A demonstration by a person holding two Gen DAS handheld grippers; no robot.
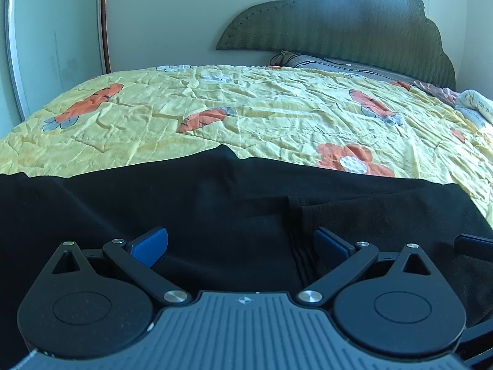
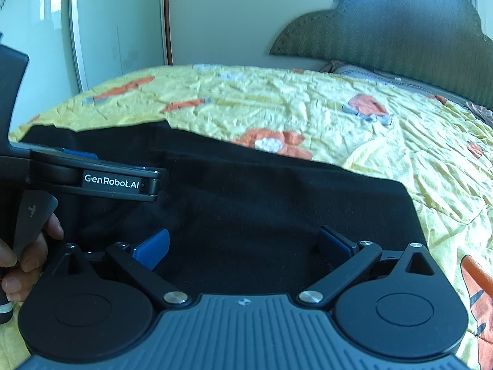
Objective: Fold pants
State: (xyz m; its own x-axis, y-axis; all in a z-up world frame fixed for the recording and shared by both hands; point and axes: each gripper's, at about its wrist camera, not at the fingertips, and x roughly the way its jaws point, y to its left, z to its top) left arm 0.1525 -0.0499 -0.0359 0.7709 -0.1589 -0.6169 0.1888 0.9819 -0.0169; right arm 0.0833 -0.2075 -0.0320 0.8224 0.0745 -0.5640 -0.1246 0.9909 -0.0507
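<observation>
Black pants [image 1: 215, 203] lie spread across the near part of the bed, with a hem or seam edge [image 1: 295, 209] showing right of centre. They also fill the near part of the right wrist view [image 2: 262, 203]. My left gripper [image 1: 240, 243] is open, its blue pads [image 1: 151, 245] wide apart just above the cloth, holding nothing. My right gripper [image 2: 243, 246] is open too, low over the pants near their right edge. The left gripper's body [image 2: 117, 182] shows at the left of the right wrist view, held by a hand [image 2: 30, 256].
The bed has a yellow quilt with orange flowers [image 1: 246, 111]. A dark green headboard [image 1: 354, 21] and pillows [image 1: 339, 64] stand at the far end. A wardrobe door [image 1: 52, 40] stands at the far left. A folded blanket [image 1: 474, 104] lies at the right edge.
</observation>
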